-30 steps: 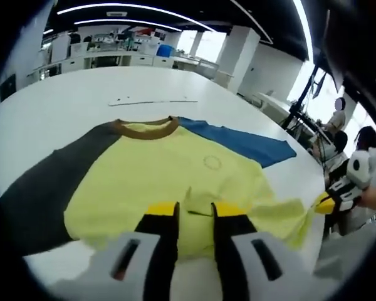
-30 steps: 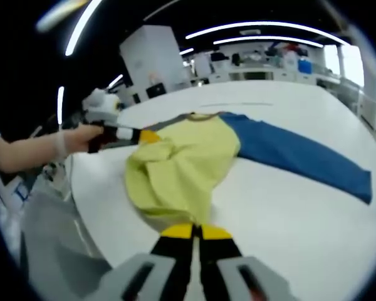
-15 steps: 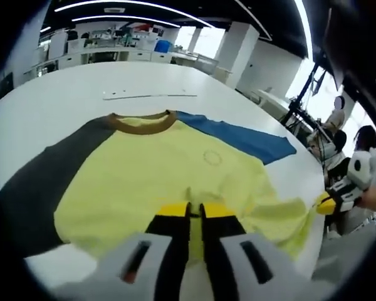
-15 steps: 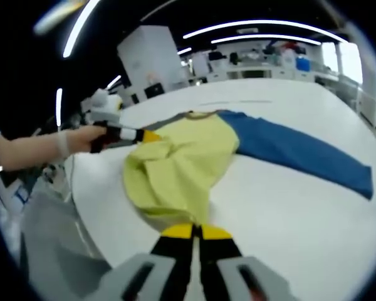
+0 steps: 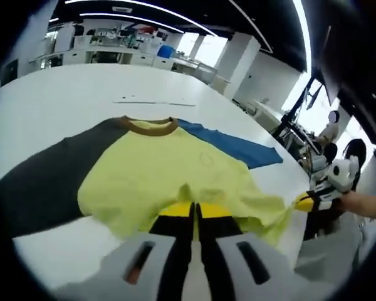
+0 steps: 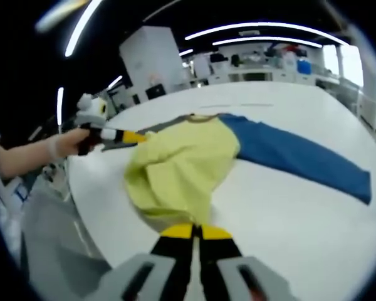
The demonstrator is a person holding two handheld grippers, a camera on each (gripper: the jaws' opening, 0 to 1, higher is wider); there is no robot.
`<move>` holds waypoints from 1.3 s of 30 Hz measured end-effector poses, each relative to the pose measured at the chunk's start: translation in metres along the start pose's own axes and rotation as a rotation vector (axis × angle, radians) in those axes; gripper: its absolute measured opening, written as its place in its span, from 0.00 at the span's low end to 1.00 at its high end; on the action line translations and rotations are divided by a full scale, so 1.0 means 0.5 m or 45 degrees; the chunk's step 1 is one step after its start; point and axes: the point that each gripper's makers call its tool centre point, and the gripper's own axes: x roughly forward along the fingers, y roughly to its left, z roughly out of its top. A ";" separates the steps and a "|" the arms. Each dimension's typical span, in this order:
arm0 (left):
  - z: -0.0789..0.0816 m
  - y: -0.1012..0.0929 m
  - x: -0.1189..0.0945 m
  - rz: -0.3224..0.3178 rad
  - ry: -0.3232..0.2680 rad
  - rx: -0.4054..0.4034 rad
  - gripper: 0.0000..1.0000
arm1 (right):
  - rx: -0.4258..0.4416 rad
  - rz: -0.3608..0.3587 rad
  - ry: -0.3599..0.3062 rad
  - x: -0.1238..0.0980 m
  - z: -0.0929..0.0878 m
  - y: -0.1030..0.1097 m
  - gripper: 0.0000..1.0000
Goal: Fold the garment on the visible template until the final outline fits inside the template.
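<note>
The garment lies spread on the white table: yellow body, brown collar, dark grey sleeve and blue sleeve. My left gripper is shut on the yellow bottom hem, which is raised a little. The right gripper enters from the right, pinching the hem's corner so the fabric stretches toward it. In the right gripper view the yellow body is bunched, the blue sleeve lies flat, my right gripper is shut on the hem, and the left gripper holds the far side.
A thin line of marks crosses the table beyond the collar. Desks and shelves stand at the back of the room. People are near stands past the table's right edge. A hand holds the left gripper.
My left gripper's jaws have shut on the yellow hem and lifted it. In the right gripper view the left gripper has moved up and to the left. The right gripper keeps its hold.
</note>
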 end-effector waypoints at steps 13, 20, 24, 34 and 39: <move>-0.086 0.073 -0.210 0.141 -0.022 -0.112 0.00 | -0.077 0.013 0.009 -0.018 0.010 0.010 0.00; -0.147 0.074 -0.277 0.191 0.106 -0.093 0.00 | -0.112 0.038 0.042 -0.026 -0.007 0.022 0.00; -0.192 0.077 -0.298 0.210 0.202 -0.078 0.00 | -0.130 0.055 0.068 -0.032 -0.026 0.034 0.00; -0.281 0.079 -0.313 0.262 0.406 0.006 0.00 | -0.155 0.073 0.151 -0.035 -0.076 0.040 0.00; -0.313 0.069 -0.303 0.257 0.498 0.033 0.00 | -0.146 0.061 0.178 -0.038 -0.097 0.033 0.00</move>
